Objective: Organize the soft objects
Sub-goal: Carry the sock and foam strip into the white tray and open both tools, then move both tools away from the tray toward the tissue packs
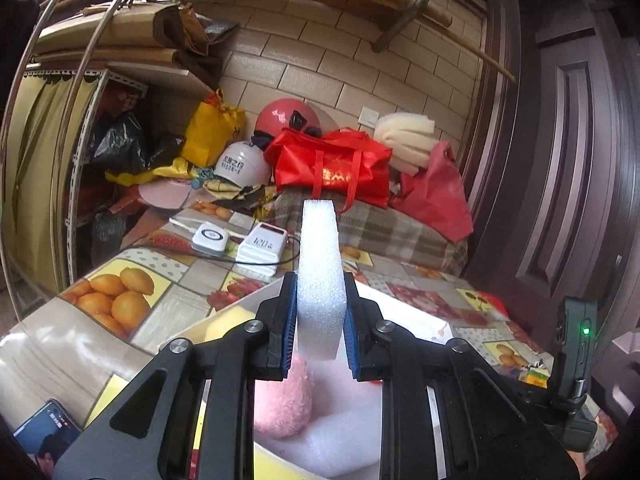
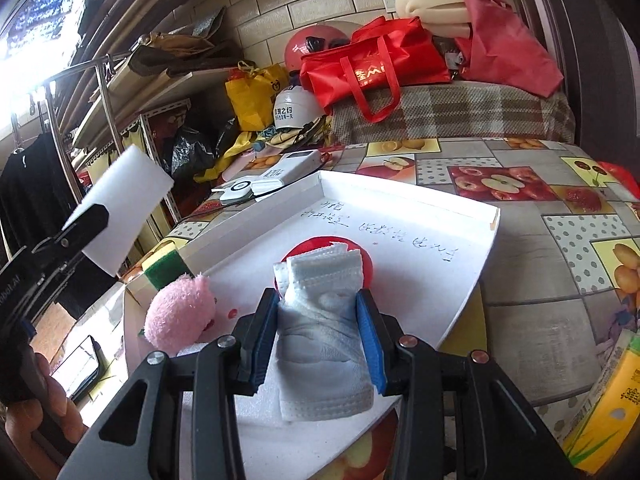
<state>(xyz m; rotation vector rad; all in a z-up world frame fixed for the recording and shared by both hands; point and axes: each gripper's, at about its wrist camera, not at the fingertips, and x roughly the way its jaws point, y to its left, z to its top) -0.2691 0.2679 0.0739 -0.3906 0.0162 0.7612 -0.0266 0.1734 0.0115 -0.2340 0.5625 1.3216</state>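
My left gripper [image 1: 320,316] is shut on a white foam block [image 1: 320,264] that stands upright between the blue pads, above the white tray [image 1: 408,308]. A pink fluffy ball [image 1: 282,396] lies in the tray just below it. In the right wrist view my right gripper [image 2: 318,332] is shut on a folded pale blue cloth [image 2: 320,320], held over the white tray [image 2: 420,220] and a red round object [image 2: 366,260]. The pink fluffy ball [image 2: 178,314] sits at the tray's left. The left gripper [image 2: 86,220] with the foam block [image 2: 128,204] shows at the left, in a hand.
A green and yellow sponge [image 2: 162,262] rests by the tray's left corner. A white power bank [image 2: 294,166] and a white round device [image 2: 236,190] lie behind the tray. A phone [image 1: 44,436] lies at the table's near left, a yellow tissue pack [image 2: 612,408] at the right. Bags and helmets crowd the back.
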